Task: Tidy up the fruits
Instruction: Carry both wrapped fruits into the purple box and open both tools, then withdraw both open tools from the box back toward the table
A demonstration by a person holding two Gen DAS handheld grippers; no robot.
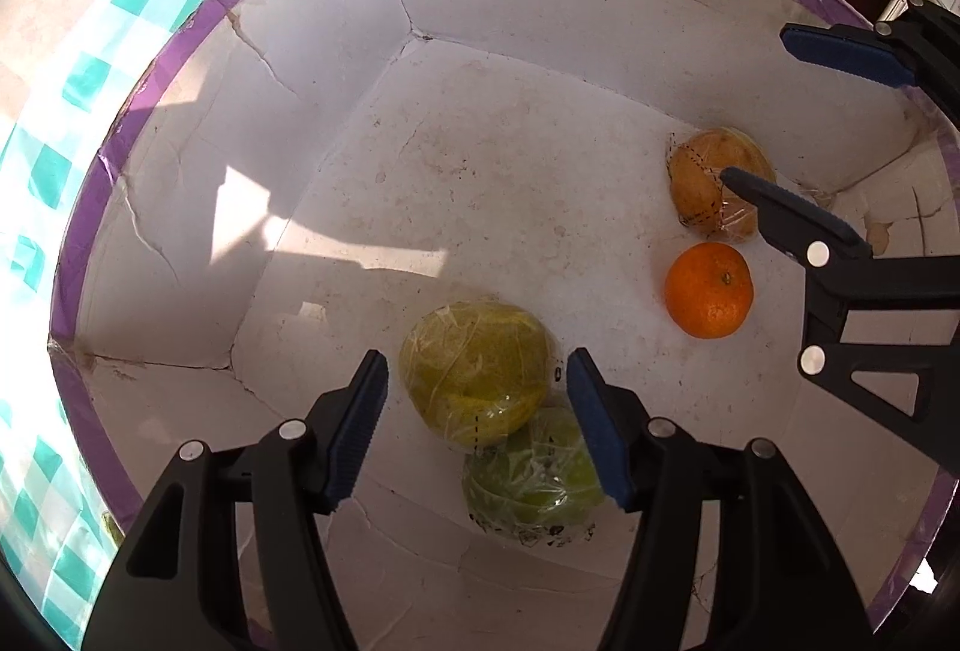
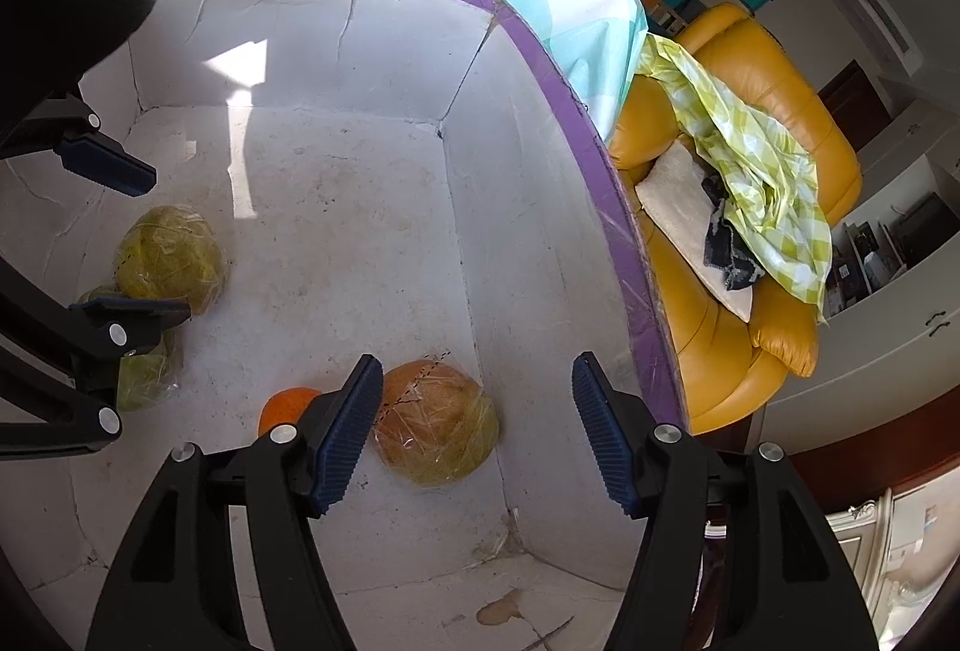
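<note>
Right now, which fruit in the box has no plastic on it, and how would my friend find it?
Look inside the big white box with the purple rim. By the right gripper lies a brownish wrapped fruit, and right beside it sits the small orange. It is the only bright orange, bare-skinned fruit; the others are in clear wrap.

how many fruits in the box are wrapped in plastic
3. A yellow-green wrapped fruit sits between the left gripper's jaws, a green wrapped fruit touches it, and a tan wrapped fruit lies near the box wall. None seems hidden.
</note>
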